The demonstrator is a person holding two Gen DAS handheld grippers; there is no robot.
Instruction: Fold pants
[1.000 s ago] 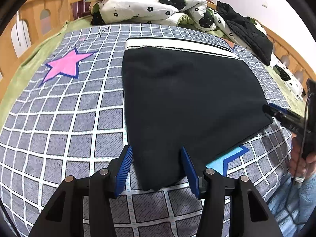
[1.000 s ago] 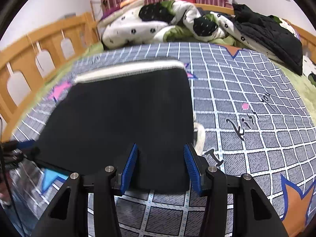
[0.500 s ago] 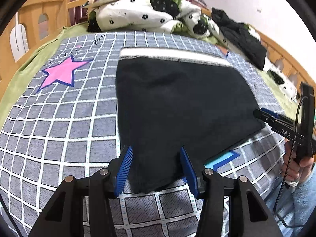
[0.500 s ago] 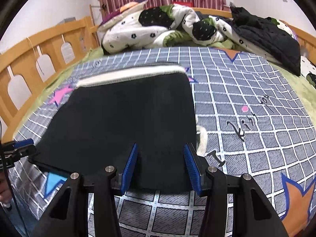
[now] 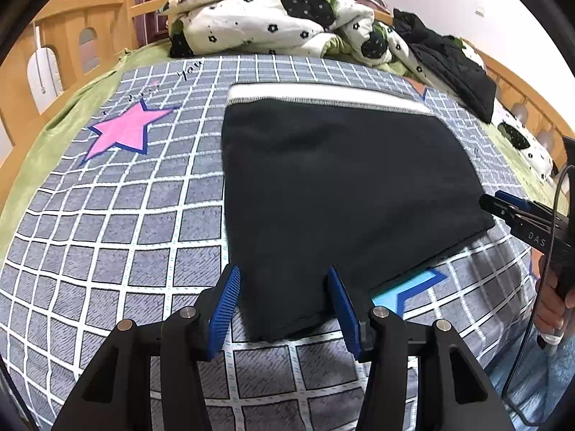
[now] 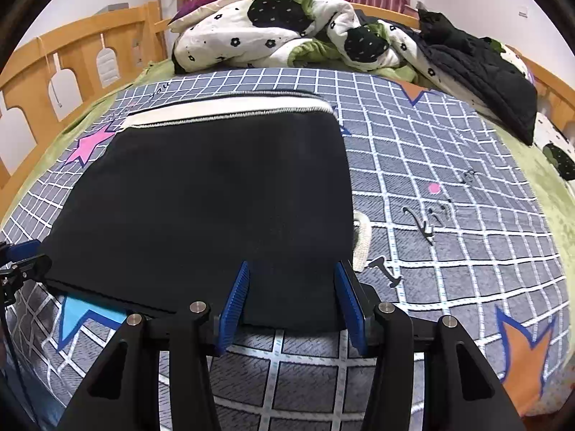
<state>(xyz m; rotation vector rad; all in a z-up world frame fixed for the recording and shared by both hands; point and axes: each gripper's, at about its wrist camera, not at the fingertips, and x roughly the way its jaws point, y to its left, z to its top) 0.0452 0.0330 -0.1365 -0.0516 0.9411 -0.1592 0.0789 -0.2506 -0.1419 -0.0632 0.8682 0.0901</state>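
Black pants (image 5: 341,186) lie folded flat on a grey checked bedspread (image 5: 107,222), their white waistband (image 5: 323,95) at the far side. My left gripper (image 5: 283,273) is open over the near left corner of the pants. The cloth shows between the blue pads, which do not press on it. My right gripper (image 6: 293,267) is open the same way over the near right corner of the pants (image 6: 215,197). A white drawstring (image 6: 361,240) sticks out beside that corner. Each gripper also shows at the edge of the other's view: right gripper (image 5: 503,208), left gripper (image 6: 25,255).
A rumpled flowered quilt (image 5: 273,25) and a black jacket (image 5: 452,68) are heaped at the head of the bed. Wooden rails (image 6: 72,61) run along the bed's sides. A person's hand (image 5: 553,309) holds the right gripper's handle, with a cable hanging.
Both views have tipped slightly, showing a bit more of the bed's far end. The pants lie as before and both pairs of jaws keep the same width.
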